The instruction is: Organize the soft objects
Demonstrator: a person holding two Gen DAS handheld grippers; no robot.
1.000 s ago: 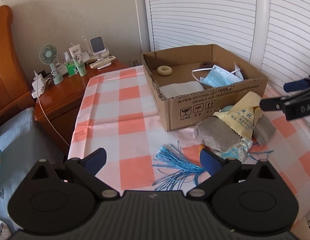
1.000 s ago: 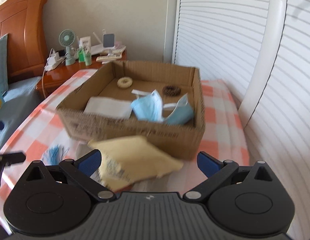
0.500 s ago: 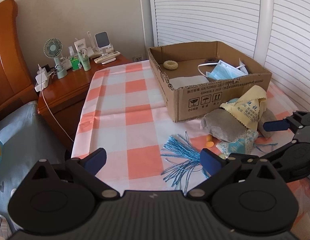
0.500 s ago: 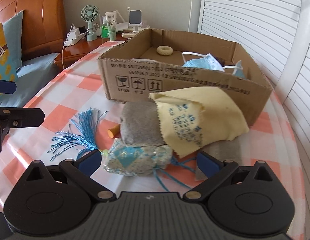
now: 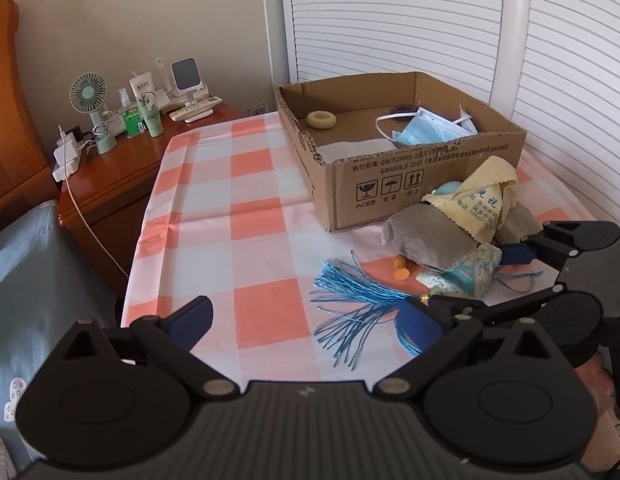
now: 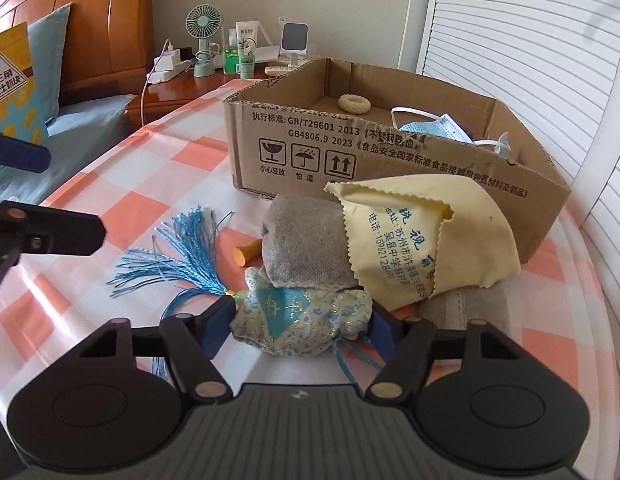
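Observation:
A cardboard box [image 5: 421,184] [image 6: 389,160] stands on the checked tablecloth and holds a blue face mask [image 5: 425,132], a beige ring [image 5: 322,119] and a pale cloth. In front of it lies a pile: a yellow printed cloth [image 6: 421,236] [image 5: 475,204], a grey cloth [image 6: 306,244] and a blue patterned sachet [image 6: 302,320] [image 5: 469,272] with a blue tassel [image 6: 182,260] [image 5: 357,300]. My right gripper [image 6: 300,326] has its fingers on both sides of the sachet on the table. My left gripper [image 5: 306,320] is open and empty above the tablecloth.
A wooden nightstand [image 5: 122,176] at the back left carries a small fan [image 5: 89,96], bottles and a charger. A bed with a wooden headboard [image 6: 90,20] is on the left. White louvred doors [image 5: 429,20] stand behind the box. Small orange pieces [image 5: 401,271] lie by the pile.
My right gripper has come down from over the box to the pile and narrowed its jaws around the sachet. My left gripper has pulled back a little.

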